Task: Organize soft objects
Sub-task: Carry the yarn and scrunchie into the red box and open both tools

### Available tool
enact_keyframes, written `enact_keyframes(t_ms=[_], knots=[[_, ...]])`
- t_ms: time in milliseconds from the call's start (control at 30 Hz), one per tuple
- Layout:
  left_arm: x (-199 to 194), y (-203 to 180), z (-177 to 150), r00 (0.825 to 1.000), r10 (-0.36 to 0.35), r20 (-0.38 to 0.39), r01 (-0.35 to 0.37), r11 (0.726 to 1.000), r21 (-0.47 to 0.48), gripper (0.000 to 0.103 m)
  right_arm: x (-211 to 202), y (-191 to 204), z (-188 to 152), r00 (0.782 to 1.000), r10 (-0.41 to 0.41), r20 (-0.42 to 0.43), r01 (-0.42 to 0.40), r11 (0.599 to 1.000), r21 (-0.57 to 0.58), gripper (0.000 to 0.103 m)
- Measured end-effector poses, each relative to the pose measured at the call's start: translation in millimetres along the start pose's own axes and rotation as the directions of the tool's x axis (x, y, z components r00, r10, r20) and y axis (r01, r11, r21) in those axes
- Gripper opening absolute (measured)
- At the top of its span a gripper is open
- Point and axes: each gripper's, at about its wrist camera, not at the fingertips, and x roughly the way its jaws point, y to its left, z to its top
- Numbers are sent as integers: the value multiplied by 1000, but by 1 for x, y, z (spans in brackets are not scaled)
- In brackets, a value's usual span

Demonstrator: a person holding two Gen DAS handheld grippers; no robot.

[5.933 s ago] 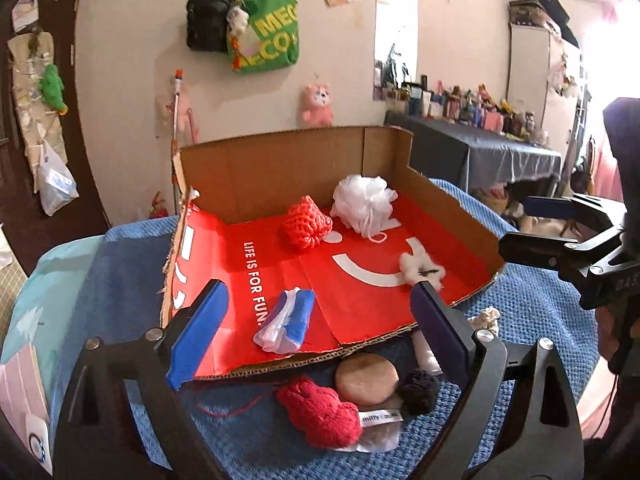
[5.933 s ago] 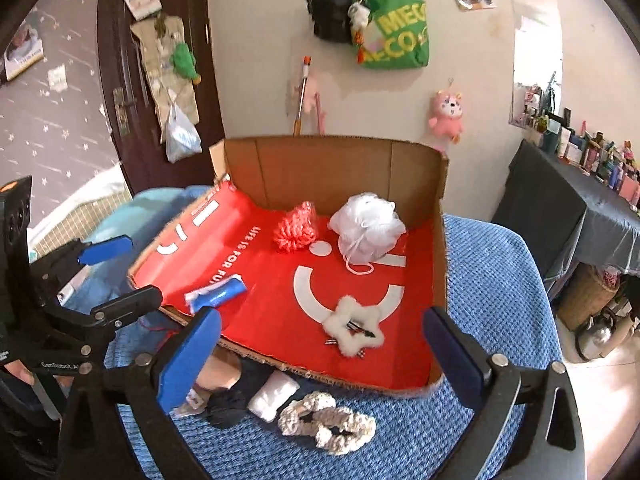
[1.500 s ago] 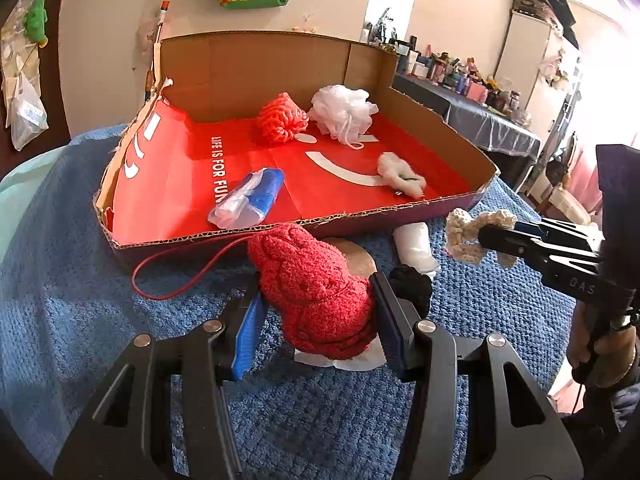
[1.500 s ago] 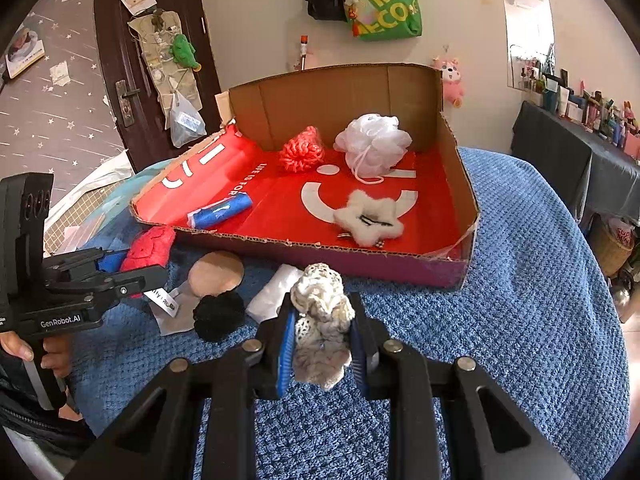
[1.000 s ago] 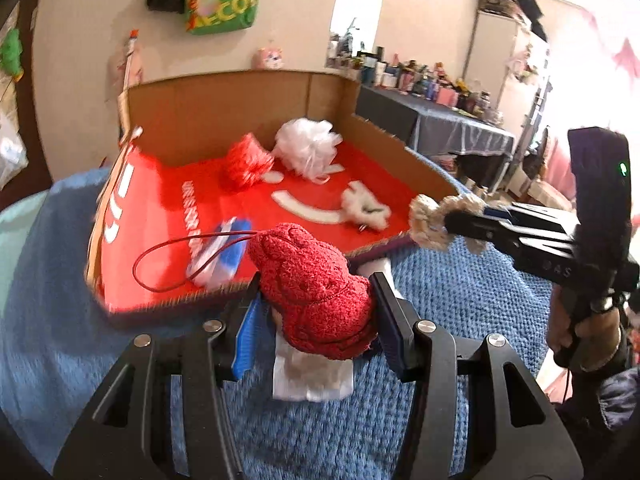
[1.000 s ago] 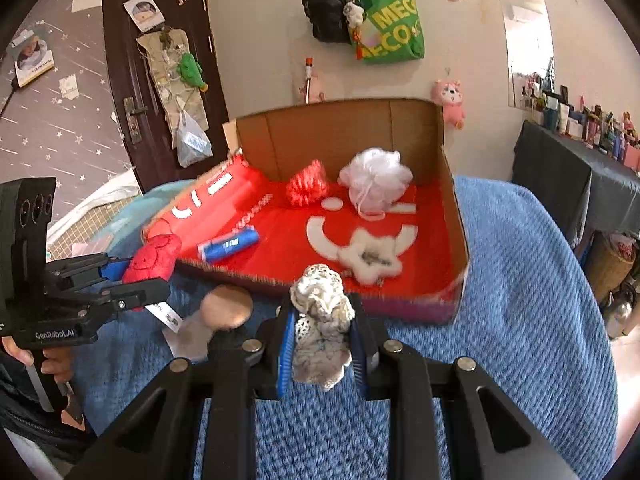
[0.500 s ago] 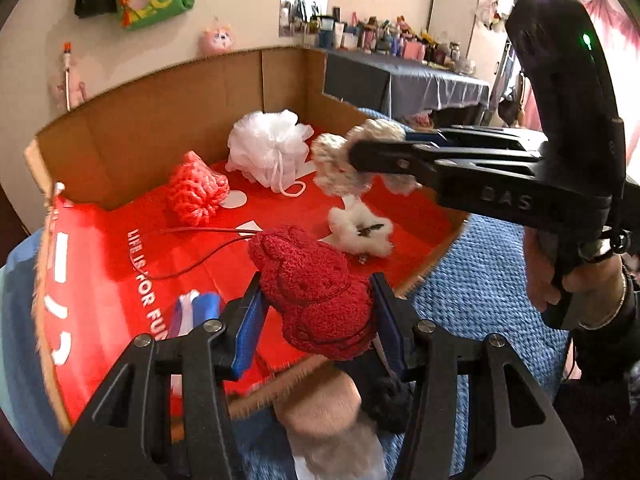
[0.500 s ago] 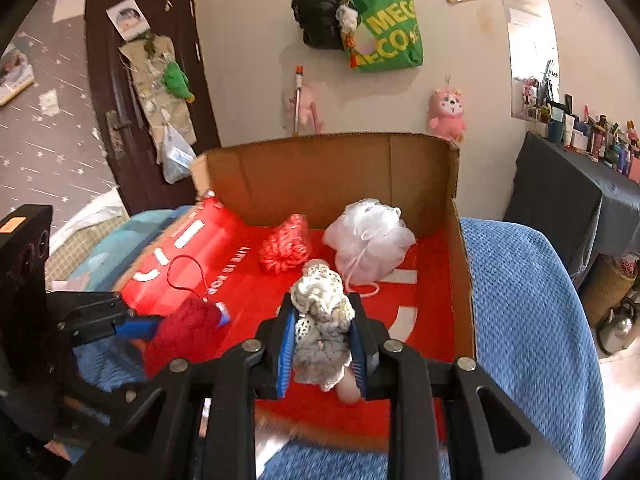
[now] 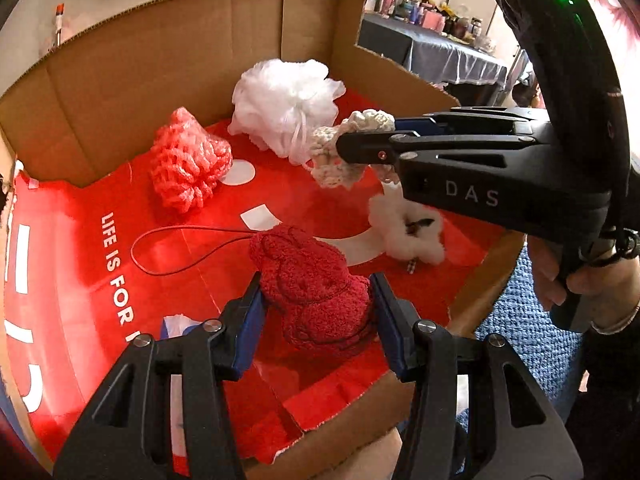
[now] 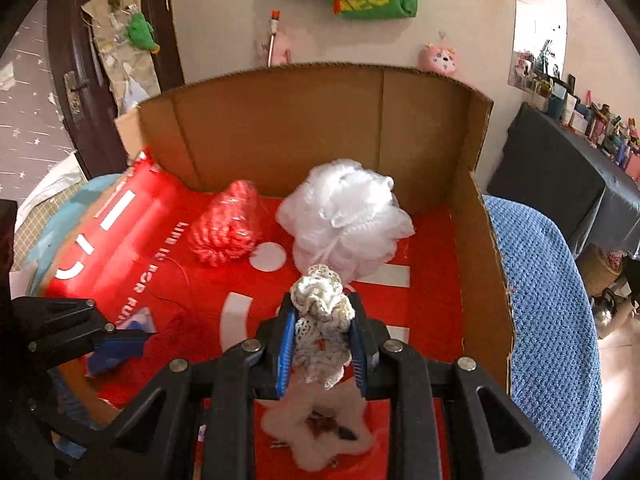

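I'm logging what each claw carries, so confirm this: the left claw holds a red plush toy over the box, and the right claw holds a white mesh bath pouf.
Not quite. The right claw is shut on a cream crocheted scrunchie, as the right wrist view shows. The white mesh bath pouf lies on the box floor beyond it. The left claw does hold the red plush toy over the box.
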Motion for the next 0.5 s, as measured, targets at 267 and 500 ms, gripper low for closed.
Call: enact_keyframes(t_ms=[267, 500], knots=[[7, 3, -3, 1000, 1, -15, -1, 1000, -17, 49, 14, -6, -2, 998, -37, -45, 37, 999, 2, 27], [10, 0, 3, 1000, 2, -12, -2, 1000, -21, 50, 19, -7, -3, 995, -68, -67, 68, 998, -8, 31]])
